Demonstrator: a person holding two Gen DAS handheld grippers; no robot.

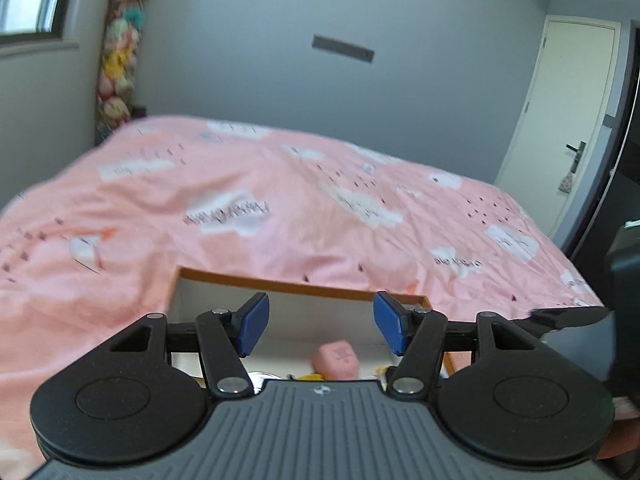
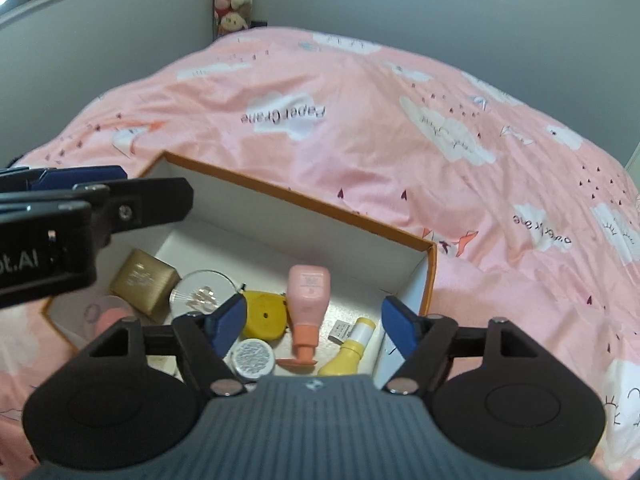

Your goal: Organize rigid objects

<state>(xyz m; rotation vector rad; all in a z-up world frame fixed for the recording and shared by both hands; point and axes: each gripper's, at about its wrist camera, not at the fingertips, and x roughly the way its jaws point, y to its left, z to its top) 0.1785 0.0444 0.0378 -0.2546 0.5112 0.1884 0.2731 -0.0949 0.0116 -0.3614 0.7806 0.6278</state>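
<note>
Hovering over the box (image 2: 428, 280), I keep both grippers (image 2: 312, 326) (image 1: 320, 322) wide and empty; next I need another loose item.

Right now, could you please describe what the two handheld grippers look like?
Both look alike. The left gripper and right gripper each have a grey ribbed body with a small round emblem, two black round discs at the sides, black linkage arms with silver pivots, and blue pads. In the right view, the left gripper's black side shows white lettering. No cables or sleeves show.
</note>
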